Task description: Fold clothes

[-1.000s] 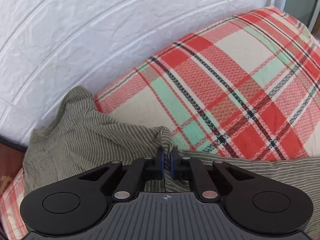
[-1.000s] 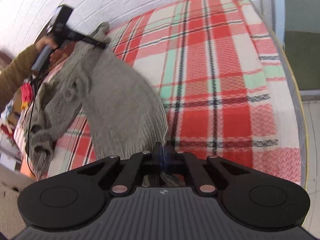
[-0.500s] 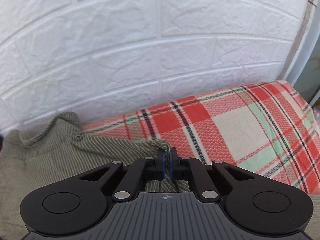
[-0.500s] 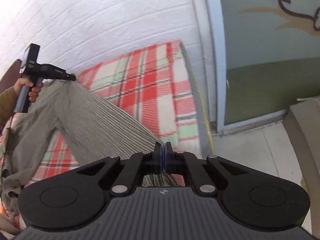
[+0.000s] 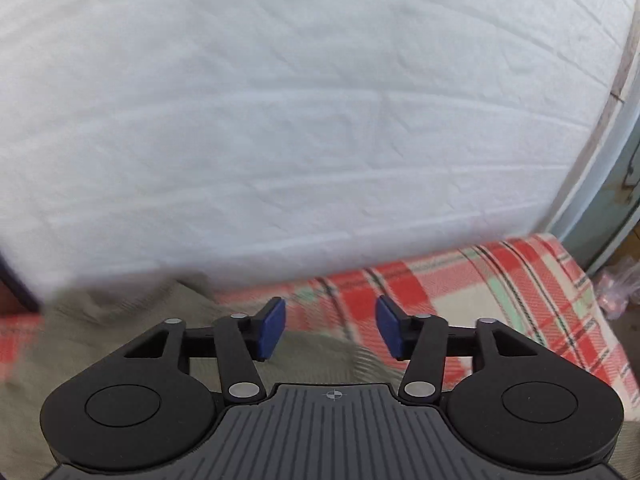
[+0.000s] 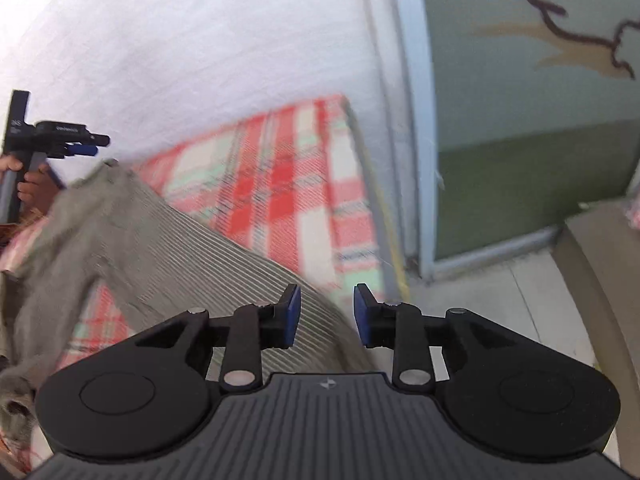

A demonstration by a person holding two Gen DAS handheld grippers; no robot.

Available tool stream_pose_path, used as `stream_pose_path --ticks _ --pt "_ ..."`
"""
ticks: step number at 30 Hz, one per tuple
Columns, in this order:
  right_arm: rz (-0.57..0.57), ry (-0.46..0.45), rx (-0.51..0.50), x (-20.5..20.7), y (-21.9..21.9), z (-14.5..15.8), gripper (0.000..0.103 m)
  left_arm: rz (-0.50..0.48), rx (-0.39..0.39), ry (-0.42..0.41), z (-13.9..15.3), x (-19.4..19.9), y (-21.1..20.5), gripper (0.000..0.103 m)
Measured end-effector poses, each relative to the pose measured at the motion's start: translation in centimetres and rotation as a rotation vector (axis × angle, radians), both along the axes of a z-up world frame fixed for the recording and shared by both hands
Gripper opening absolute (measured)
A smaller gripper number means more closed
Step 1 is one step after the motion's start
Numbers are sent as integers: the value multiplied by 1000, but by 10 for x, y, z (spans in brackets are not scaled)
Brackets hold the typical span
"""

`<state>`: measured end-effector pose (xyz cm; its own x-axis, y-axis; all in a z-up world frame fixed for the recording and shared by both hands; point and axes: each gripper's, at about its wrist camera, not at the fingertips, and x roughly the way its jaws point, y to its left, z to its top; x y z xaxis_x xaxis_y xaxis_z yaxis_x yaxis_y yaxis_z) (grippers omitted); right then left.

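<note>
A grey-green striped garment (image 6: 168,256) lies spread across the red plaid blanket (image 6: 280,184), stretching from the far left down to just under my right gripper. My right gripper (image 6: 325,316) is open above the garment's near edge, with nothing between its blue pads. In the left wrist view the same garment (image 5: 100,344) lies blurred below and left of my left gripper (image 5: 330,330), which is open and holds nothing. The left gripper (image 6: 76,145) also shows at the far left of the right wrist view, held by a hand (image 6: 30,184) just above the garment's far corner.
A white brick-pattern wall (image 5: 300,120) runs along the far side of the bed. The blanket (image 5: 500,300) ends at the bed's right edge, beside a pale door frame (image 6: 412,120), a green wall (image 6: 520,180) and tiled floor (image 6: 500,300).
Both grippers were shut on the garment's edges, holding it stretched; now both have opened and let go. The garment has dropped onto the blanket.
</note>
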<state>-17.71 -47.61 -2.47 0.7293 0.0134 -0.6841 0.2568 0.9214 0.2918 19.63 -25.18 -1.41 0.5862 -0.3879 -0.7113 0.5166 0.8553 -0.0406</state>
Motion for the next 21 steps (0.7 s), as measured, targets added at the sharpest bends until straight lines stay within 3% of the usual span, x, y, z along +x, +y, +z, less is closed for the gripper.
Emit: stream_pose_path --ticks 4,8,11,16,21 --pt "150 -68 37 37 37 13 39 53 111 -106 16 8 52 75" --pt "299 -75 51 104 77 11 40 175 213 -103 4 29 122 75" --pt "348 -52 36 161 93 1 40 240 265 -75 -15 44 173 74" --pt "389 6 -26 237 121 -15 42 262 285 25 -51 63 240 74" --pt "376 -8 36 274 132 -18 47 179 240 77 -76 71 265 74"
